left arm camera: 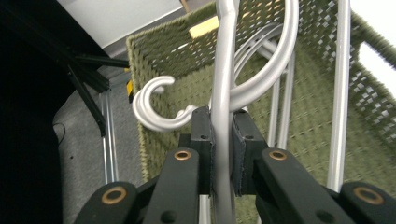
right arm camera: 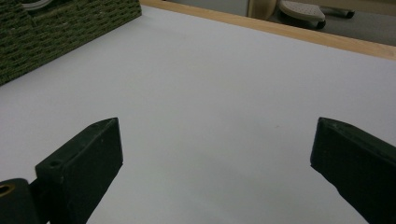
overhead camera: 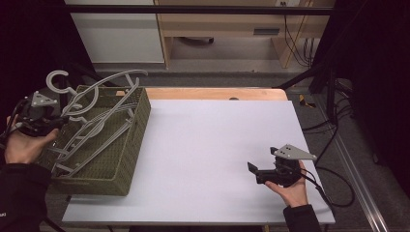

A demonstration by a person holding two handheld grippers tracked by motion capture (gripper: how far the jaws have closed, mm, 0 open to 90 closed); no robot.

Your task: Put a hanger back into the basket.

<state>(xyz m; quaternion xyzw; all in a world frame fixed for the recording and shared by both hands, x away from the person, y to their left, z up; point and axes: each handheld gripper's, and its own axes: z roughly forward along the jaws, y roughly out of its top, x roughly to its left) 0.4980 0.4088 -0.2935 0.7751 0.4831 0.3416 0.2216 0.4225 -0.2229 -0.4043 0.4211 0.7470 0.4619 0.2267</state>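
Observation:
A green woven basket (overhead camera: pixel 129 145) stands on the left of the white table (overhead camera: pixel 217 140) with several grey plastic hangers in it. At the basket's left edge, my left gripper (overhead camera: pixel 58 123) is shut on one grey hanger (overhead camera: pixel 113 77), which sticks up above the rim. In the left gripper view the black pads (left arm camera: pixel 202 135) pinch that hanger's bar (left arm camera: pixel 223 93), with hooks (left arm camera: pixel 154 109) curling just beyond and the basket (left arm camera: pixel 308 121) behind. My right gripper (overhead camera: pixel 261 162) rests in a hand near the table's front right. Its jaws stand wide apart (right arm camera: pixel 217 163) over bare table.
The table's wooden far edge (overhead camera: pixel 217 93) runs behind the white surface. A corner of the basket (right arm camera: pixel 51 37) lies far left in the right gripper view. Cables (overhead camera: pixel 333 183) trail off the table's right side. Furniture and a black frame stand beyond the table.

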